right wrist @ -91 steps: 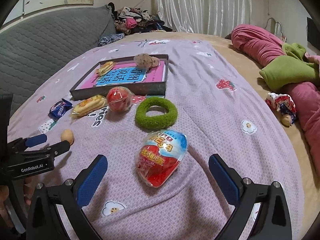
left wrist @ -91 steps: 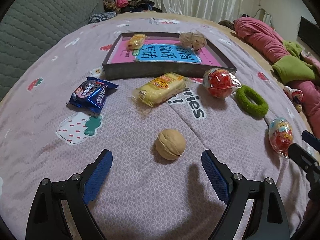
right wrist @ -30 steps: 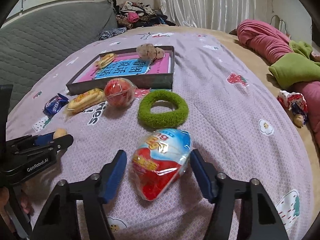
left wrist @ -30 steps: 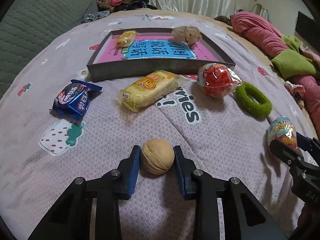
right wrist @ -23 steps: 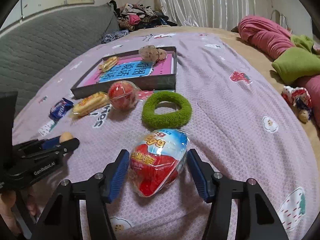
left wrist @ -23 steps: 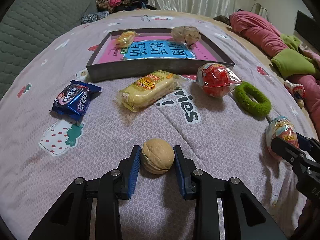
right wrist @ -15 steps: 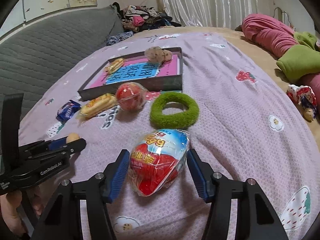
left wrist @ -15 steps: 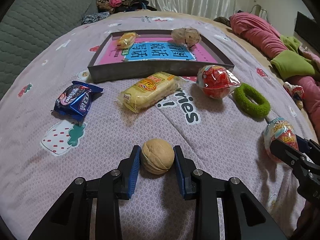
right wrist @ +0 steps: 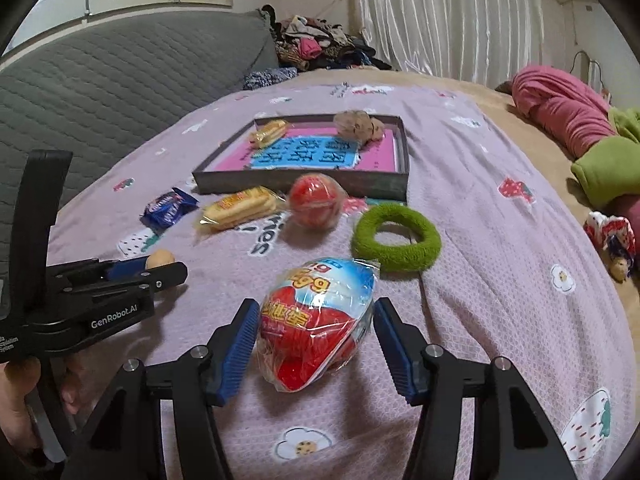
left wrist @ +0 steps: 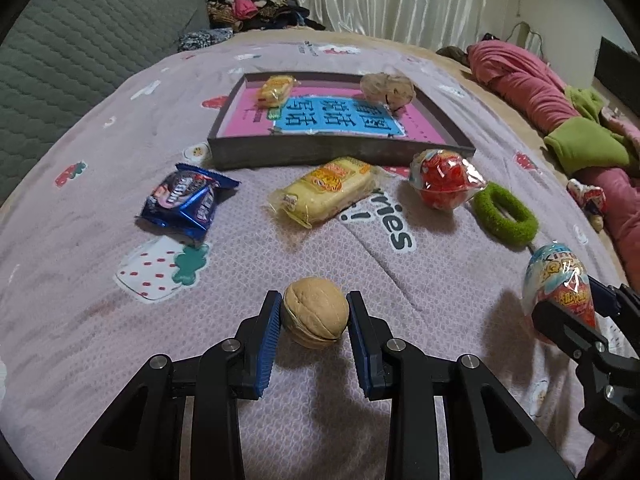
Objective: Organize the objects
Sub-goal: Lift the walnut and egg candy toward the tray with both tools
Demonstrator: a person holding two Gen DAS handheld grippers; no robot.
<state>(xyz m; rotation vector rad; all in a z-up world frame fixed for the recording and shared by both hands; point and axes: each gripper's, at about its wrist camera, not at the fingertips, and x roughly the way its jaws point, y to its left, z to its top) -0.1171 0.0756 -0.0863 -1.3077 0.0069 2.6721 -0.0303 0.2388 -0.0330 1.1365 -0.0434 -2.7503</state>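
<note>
Two tools are in view, the left tool [left wrist: 314,316] and the right tool [right wrist: 316,338]. One walnut [left wrist: 315,317]; two wrapped toy eggs [right wrist: 316,328] [left wrist: 444,183]; two yellow cake packets [left wrist: 326,195] [left wrist: 277,89]; one blue biscuit packet [left wrist: 186,200]; one green ring [left wrist: 505,215]; one shallow box [left wrist: 336,156].

Left gripper [left wrist: 314,318]: matte black frame, two angular black arms, each with triangular cut-out behind fingers. Fingers [left wrist: 267,342] faced with ribbed blue pads. Silver round screws on arm joints just behind pads. Right gripper [right wrist: 314,346]: same build, black arms, blue ribbed pads, silver screws. From the right wrist, left gripper's black side body bears white "GenRobot.AI" lettering; tall black upright bar behind it.
</note>
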